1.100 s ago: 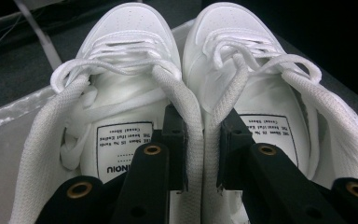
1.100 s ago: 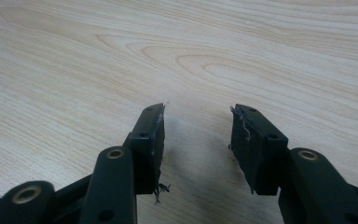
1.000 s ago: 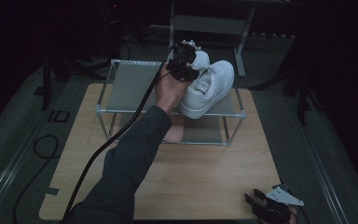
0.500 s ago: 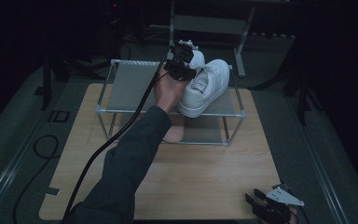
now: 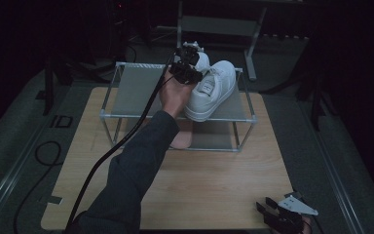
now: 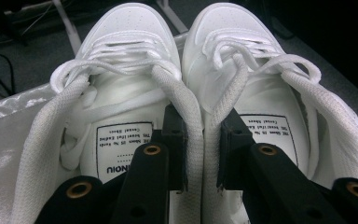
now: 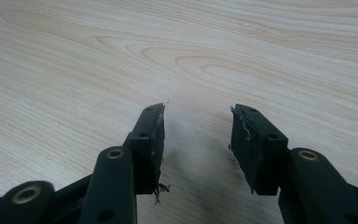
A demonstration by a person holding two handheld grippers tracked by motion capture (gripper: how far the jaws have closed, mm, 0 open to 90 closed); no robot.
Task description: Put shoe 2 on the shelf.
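Note:
A pair of white lace-up sneakers (image 6: 135, 60) sits side by side over the top shelf of a metal shoe rack (image 5: 131, 87). My left gripper (image 6: 203, 121) has one jaw inside each shoe and is shut on their two touching inner collars. From the high view the left gripper (image 5: 187, 66) is at the rack's back middle. There the nearer sneaker (image 5: 214, 87) lies at an angle, its near end over the front rail. My right gripper (image 7: 196, 112) hangs open just above bare wood. In the high view the right gripper (image 5: 268, 212) sits at the table's near right corner.
The rack has a lower grey shelf (image 5: 214, 141) and stands at the back of a light wooden tabletop (image 5: 214, 185). A black cable (image 5: 112, 151) trails from the left gripper along the sleeve. Dark stands and a grey bench (image 5: 219, 24) lie beyond the table.

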